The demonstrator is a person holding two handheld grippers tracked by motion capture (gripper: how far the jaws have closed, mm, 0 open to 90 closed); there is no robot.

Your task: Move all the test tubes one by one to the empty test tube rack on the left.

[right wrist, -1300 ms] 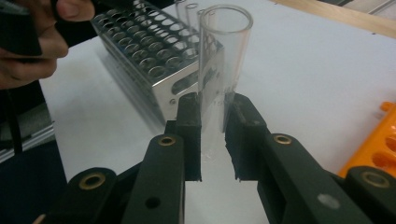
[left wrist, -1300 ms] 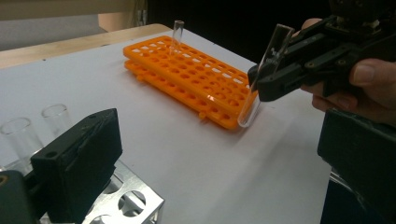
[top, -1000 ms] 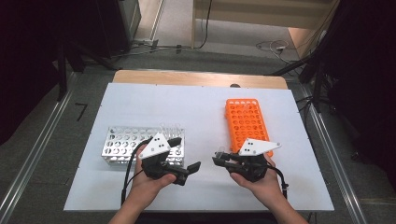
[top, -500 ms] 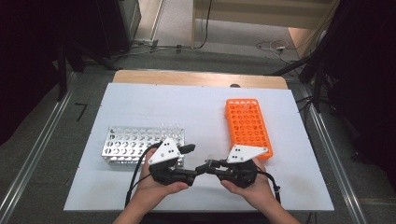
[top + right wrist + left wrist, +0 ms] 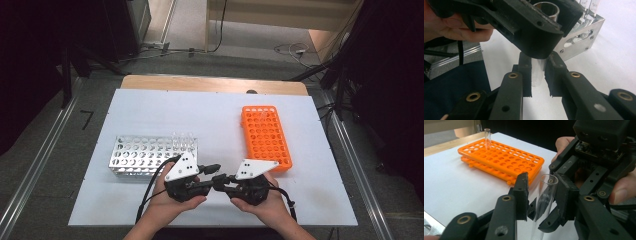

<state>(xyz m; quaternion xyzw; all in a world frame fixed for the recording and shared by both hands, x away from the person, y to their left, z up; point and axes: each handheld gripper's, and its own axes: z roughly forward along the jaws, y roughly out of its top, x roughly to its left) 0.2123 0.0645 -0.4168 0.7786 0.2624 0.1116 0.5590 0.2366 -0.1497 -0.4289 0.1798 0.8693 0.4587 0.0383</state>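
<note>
Left gripper view: a glass tube (image 5: 545,195), clenched by the right tool (image 5: 554,202), is being closed on by the left tool (image 5: 542,195) and could crack if squeezed askew.

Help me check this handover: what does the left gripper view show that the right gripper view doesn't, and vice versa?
The left gripper view adds the orange rack, with a lone tube standing at its far end. The right gripper view adds the metal rack. Both share the glass tube being passed. The right gripper is clamped low on it. The left gripper has jaws that have just been closing around its top, with a gap showing.
</note>
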